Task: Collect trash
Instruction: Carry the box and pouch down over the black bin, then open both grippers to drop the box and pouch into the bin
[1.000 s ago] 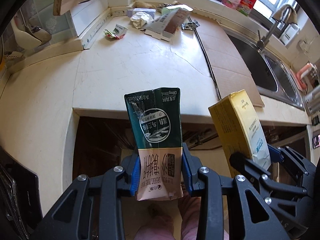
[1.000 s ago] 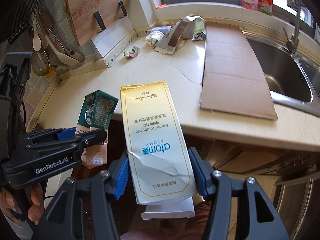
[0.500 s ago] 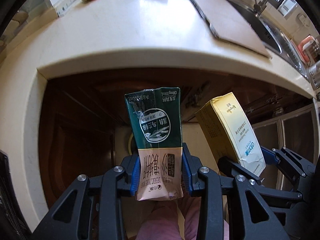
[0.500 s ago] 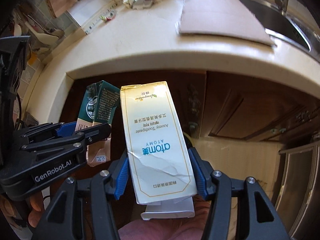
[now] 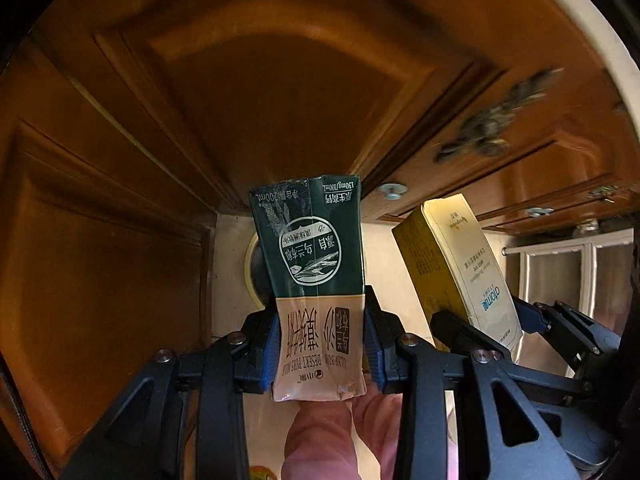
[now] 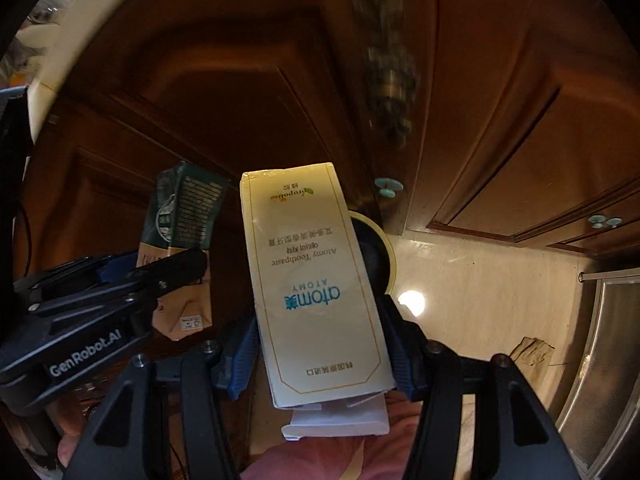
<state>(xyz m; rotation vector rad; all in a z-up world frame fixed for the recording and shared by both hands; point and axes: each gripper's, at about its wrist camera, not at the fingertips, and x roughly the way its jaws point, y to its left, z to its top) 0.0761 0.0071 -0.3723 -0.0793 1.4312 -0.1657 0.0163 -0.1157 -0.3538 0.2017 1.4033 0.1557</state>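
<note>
Left wrist view: the left gripper (image 5: 320, 344) is clamped on the tan lower part of a green-and-tan milk carton (image 5: 314, 276), blue pads pressed on both its sides, the carton pointing away from the camera; behind the carton a round bin rim (image 5: 251, 268) with a dark opening shows on the pale floor (image 5: 230, 280), largely hidden; dark wooden cabinet doors (image 5: 280, 92) fill the upper field; at right the right gripper (image 5: 480, 320) carries a yellow toothpaste box (image 5: 460, 268), tilted; a pink-clad leg (image 5: 320, 436) shows below.

Right wrist view: the right gripper (image 6: 320, 354) is closed across the width of the yellow toothpaste box (image 6: 316, 280), a white inner flap projecting from its near end; the round bin rim (image 6: 390, 256) peeks out just right of the box; at left the left gripper (image 6: 168, 276) holds the milk carton (image 6: 182, 236); a crumpled brown scrap (image 6: 534, 354) lies on the floor (image 6: 480, 292) at right.

Risks, as judged: each item hides most of the bin mouth from its own camera, so a release might be off-centre and drop trash on the floor; the two items are carried close together and might collide over the seemingly small opening; the loose inner flap might slip out separately; the creased carton might cling to one pad on release.
</note>
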